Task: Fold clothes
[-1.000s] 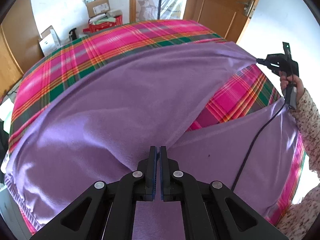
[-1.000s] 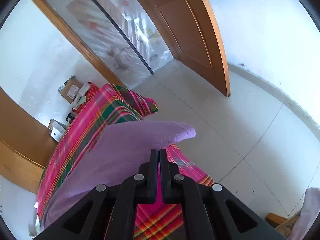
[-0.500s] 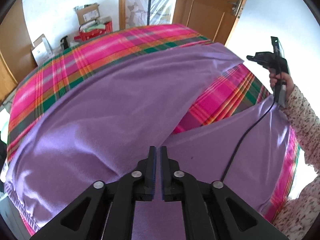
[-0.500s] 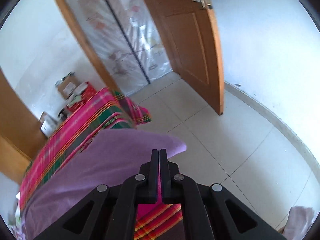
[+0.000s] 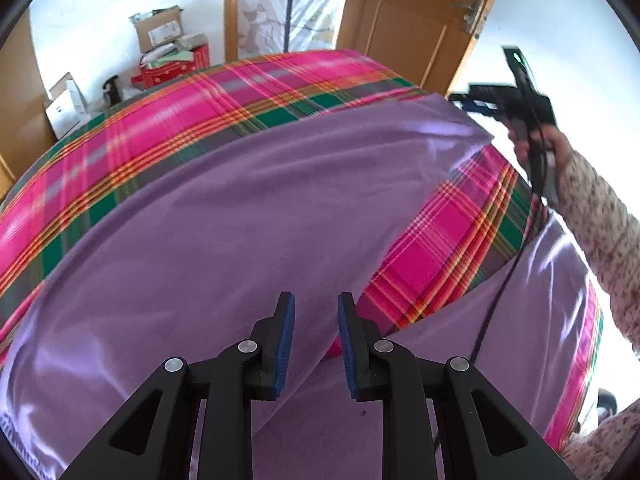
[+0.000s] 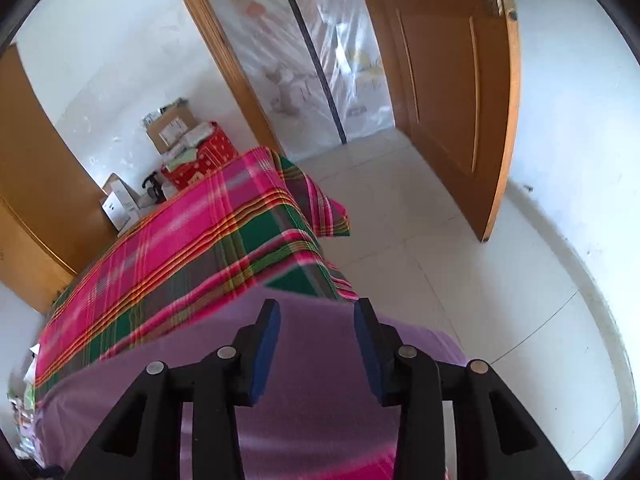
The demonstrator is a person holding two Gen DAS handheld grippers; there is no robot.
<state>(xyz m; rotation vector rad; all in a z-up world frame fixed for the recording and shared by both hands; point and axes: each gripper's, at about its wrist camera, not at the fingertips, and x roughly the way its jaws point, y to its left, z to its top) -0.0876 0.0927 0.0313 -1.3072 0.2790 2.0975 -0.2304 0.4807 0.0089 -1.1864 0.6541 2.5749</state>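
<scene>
A purple garment (image 5: pixel 248 216) lies spread over a pink, green and orange plaid bedspread (image 5: pixel 192 120), with one layer folded across it. Low over its fold edge, my left gripper (image 5: pixel 314 320) has its jaws opening. The cloth lies beneath the gap and the blue pads (image 5: pixel 285 332) do not press on it. My right gripper (image 6: pixel 316 320) is also opening wide above the garment's far corner (image 6: pixel 312 392), with nothing pinched. In the left wrist view the right gripper (image 5: pixel 472 102) hangs just off that corner, held by a hand in a floral sleeve (image 5: pixel 592 208).
The bedspread (image 6: pixel 192 248) ends at a corner over the white tiled floor (image 6: pixel 460 280). A wooden door (image 6: pixel 452 80) stands open at the back. Cardboard boxes and a red box (image 5: pixel 172 56) sit against the wall beyond the bed. A black cable (image 5: pixel 492 300) trails over the garment.
Both grippers were shut on the purple cloth and now stand parted, with the cloth released onto the bed. The right gripper has rolled and shifted, so more of the bedspread shows.
</scene>
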